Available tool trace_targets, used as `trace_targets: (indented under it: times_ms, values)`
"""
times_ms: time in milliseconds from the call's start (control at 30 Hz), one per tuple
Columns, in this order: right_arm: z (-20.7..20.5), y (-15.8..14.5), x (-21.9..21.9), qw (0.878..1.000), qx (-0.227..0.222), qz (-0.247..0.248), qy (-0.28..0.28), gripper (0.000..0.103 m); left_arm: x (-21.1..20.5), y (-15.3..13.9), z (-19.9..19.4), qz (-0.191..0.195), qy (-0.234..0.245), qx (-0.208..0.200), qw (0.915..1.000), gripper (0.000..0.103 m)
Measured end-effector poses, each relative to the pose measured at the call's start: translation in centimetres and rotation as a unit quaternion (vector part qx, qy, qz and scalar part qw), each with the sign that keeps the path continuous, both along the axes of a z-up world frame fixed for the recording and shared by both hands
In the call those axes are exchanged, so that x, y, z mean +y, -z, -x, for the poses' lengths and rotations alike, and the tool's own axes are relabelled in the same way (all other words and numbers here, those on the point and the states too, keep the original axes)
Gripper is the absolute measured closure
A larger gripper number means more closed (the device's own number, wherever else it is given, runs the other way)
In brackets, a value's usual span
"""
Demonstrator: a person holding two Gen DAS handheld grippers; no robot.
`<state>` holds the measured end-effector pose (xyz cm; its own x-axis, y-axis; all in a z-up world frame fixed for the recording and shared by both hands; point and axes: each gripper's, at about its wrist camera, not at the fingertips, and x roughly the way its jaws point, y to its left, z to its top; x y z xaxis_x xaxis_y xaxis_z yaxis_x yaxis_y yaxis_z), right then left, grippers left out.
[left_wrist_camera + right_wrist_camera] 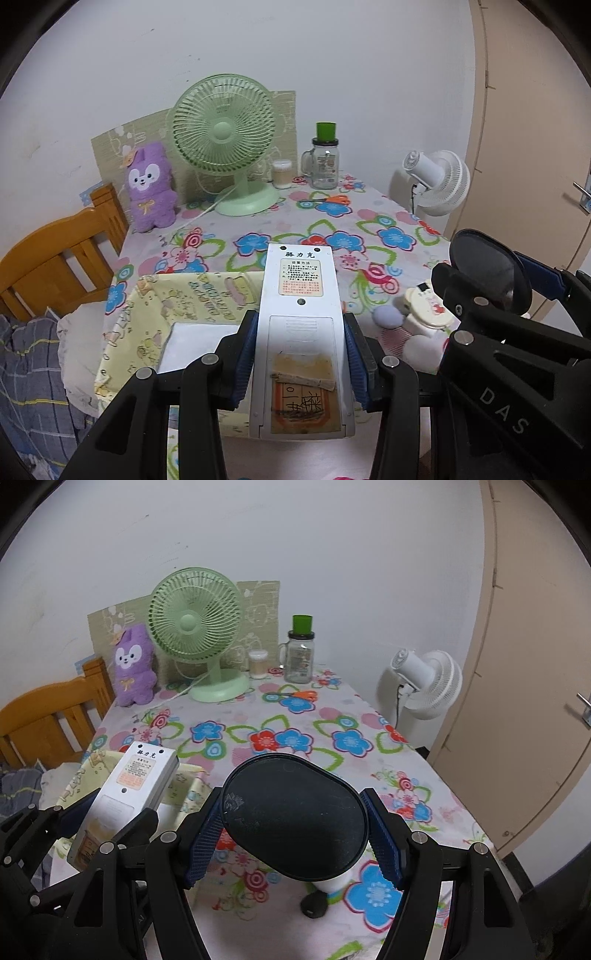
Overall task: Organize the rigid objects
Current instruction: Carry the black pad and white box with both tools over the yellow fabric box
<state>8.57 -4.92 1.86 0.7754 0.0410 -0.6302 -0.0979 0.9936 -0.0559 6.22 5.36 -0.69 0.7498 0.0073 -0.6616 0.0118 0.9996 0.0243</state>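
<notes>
In the left wrist view, the left gripper (300,354) points forward over the table and squeezes a white remote (300,332) between its blue ribbed pads (243,360). The remote is long, flat and hard, held back side up above a soft yellow cloth basket (147,314). It has a label with Chinese writing and an old brown sticker. The other claw beside it shows the letters "DAS". In the right wrist view, the right gripper (295,830) is held level above the flowery tablecloth (332,738). Its blue pads (384,843) press both sides of a dark oval mirror (295,816), smooth and a bit dusty. The remote (125,797) is just to its left.
</notes>
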Motion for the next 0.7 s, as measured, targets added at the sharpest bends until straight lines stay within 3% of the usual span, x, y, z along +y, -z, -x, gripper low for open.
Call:
trace_targets:
  times_ms: [700]
  values:
    - [-2.2,2.9,6.8,0.998,0.038,0.006,-0.054,0.028,5.6,2.2,-1.2,-0.018,-0.04,0.027,0.9987,0.057]
